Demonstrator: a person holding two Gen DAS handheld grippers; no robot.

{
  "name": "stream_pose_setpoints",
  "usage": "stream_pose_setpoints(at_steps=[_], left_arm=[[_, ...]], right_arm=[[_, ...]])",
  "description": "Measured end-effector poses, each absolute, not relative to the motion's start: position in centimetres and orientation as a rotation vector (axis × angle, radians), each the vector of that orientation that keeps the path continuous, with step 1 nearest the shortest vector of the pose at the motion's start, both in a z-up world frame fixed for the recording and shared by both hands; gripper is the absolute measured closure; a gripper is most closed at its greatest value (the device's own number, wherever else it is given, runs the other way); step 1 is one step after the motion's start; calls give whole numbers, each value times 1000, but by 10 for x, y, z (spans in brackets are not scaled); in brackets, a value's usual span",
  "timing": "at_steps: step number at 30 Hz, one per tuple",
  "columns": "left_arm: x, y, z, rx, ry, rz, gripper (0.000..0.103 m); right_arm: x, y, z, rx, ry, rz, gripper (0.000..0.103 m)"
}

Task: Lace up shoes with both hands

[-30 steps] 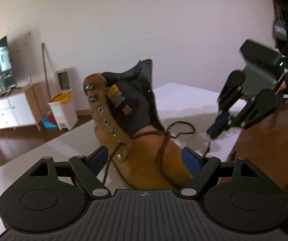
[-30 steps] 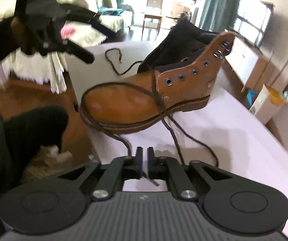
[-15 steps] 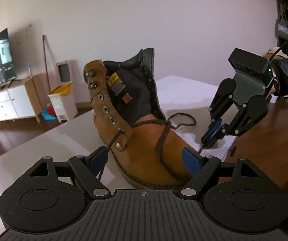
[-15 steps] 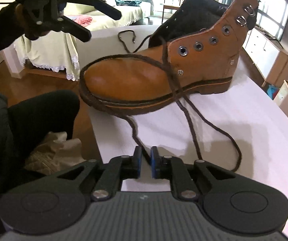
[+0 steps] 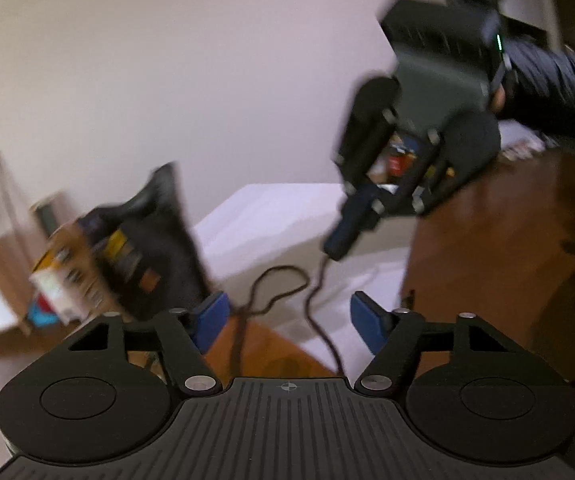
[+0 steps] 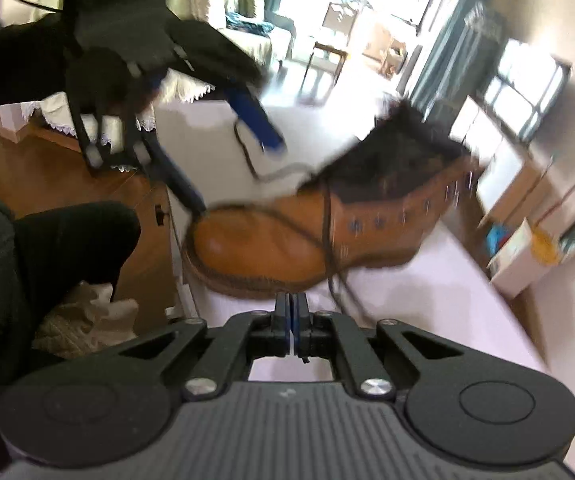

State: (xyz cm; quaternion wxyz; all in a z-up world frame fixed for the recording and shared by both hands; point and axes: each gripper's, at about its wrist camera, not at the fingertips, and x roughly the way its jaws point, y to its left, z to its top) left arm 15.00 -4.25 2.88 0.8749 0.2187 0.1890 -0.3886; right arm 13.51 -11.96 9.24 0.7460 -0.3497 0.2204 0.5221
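With my right gripper [image 6: 291, 312] clamped on the dark brown lace [image 5: 319, 320] and my left gripper [image 5: 287, 320] narrowing, empty, above the tan leather boot [image 6: 287, 248] at the white table's [image 6: 427, 300] edge, I judged a hard pull could drag it off.

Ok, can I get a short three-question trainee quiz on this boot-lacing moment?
1. True or false: the right gripper is shut on the dark brown lace.
2. The tan leather boot rests on: A) a wooden floor B) the white table C) a sofa.
3. What colour is the boot's inner lining?
Key: 1 true; 2 B; 3 black.
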Motion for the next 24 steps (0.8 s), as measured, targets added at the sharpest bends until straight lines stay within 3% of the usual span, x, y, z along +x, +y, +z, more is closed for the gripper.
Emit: stream_pose_setpoints(at_steps=[3, 5, 6, 7, 14, 18, 24], left_arm=[[152, -55, 27, 492, 365, -870, 40], [152, -60, 25, 504, 354, -885, 52], [152, -63, 24, 514, 345, -890, 69], [152, -66, 23, 524, 340, -895, 98], [146, -55, 24, 538, 325, -823, 101], [155, -23, 39, 554, 349, -633, 100], [178, -24, 34, 641, 434, -523, 100]], right_arm=[[122, -113, 106, -788, 448, 1155, 101], [119, -112, 110, -791, 440, 1162, 101], [117, -111, 111, -795, 440, 1163, 101], [116, -110, 109, -803, 442, 1161, 101], [118, -109, 107, -715, 427, 1124, 99], [133, -117, 106, -623, 418, 997, 90], [168, -112, 80, -437, 485, 811, 87]])
